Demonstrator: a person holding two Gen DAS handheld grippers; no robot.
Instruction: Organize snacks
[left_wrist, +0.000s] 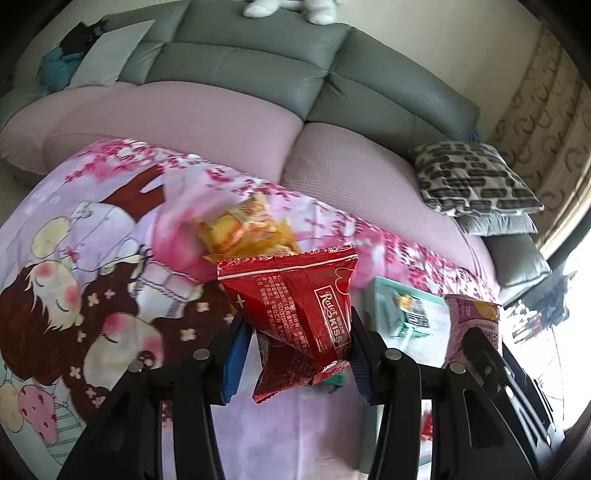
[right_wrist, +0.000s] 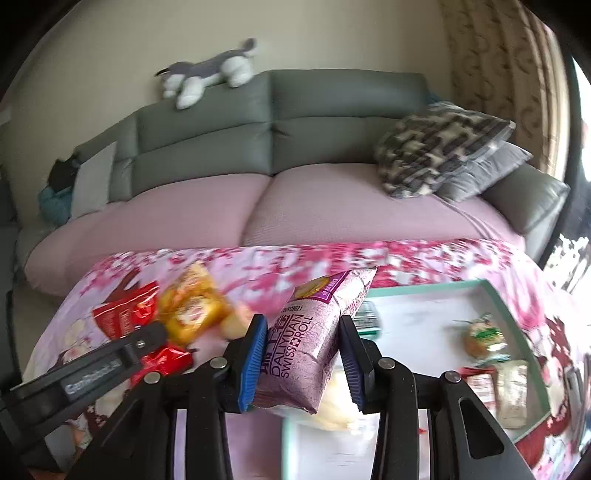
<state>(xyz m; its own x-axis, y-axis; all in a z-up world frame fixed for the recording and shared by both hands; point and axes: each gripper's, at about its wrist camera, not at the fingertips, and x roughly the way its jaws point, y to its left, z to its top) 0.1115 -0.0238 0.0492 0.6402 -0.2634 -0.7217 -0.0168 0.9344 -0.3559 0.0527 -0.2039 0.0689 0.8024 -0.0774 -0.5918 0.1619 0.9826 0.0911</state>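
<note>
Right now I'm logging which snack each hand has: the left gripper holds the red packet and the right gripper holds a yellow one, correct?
Not quite. The right gripper holds a purple Swiss roll packet, as the right wrist view shows; the left gripper does hold the red packet.

Red snack packet (left_wrist: 295, 317): glossy crinkled foil. Purple roll packet (right_wrist: 310, 339): matt plastic film. Sofa back (left_wrist: 258, 66): smooth leather. Printed sheet (left_wrist: 92, 258): soft cloth.

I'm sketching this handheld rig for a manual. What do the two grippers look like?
Both look alike: black plastic linkage arms with round silver pivot pins, ending in two fingers faced with blue ribbed pads. That holds for the left gripper and the right gripper. The left gripper's body carries white lettering, too blurred to read. No hands or sleeves show.
</note>
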